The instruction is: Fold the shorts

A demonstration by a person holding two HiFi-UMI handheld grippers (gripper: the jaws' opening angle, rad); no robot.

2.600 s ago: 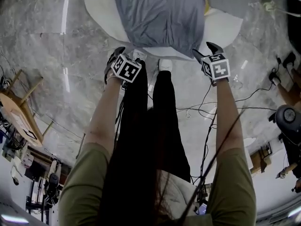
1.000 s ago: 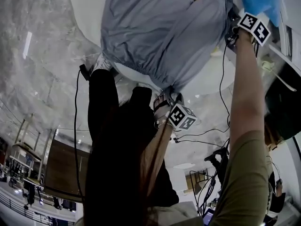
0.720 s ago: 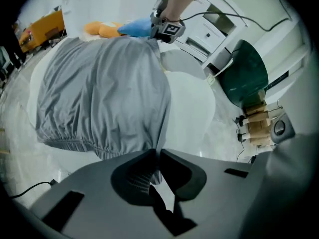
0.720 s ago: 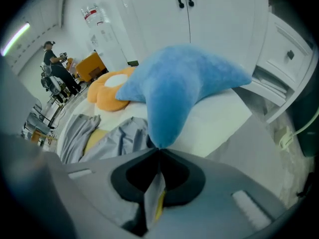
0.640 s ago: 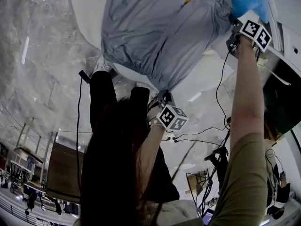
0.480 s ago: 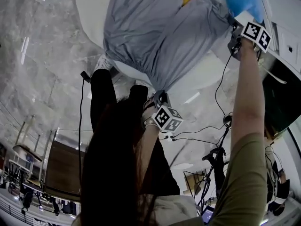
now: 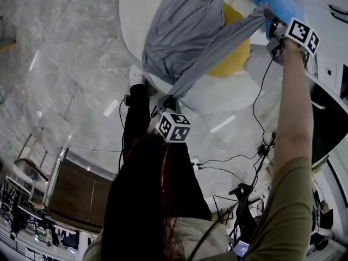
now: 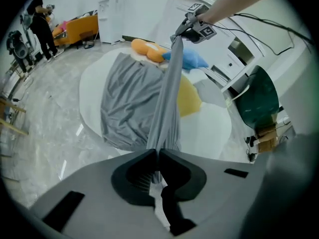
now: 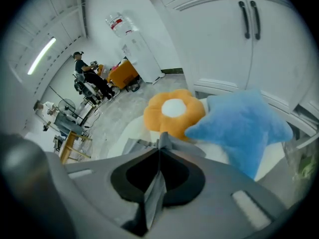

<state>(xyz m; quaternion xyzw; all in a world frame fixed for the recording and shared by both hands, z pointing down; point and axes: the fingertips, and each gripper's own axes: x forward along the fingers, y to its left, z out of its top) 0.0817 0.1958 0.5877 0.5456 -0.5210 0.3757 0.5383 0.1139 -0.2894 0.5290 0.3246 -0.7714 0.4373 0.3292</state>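
Left claw (image 8: 158, 153) and right claw (image 9: 159, 151) clamp shorts (image 7: 182, 31).

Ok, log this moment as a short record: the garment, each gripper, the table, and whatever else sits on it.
garment: grey shorts, one edge pulled taut between the two grippers, the rest lying on the table
left gripper: shut on the grey shorts, at the near end of the taut edge
right gripper: shut on the grey shorts, at the far end
table: white, round
also on table: yellow cushion beside the shorts, orange flower plush, blue star plush
fold: not yet done
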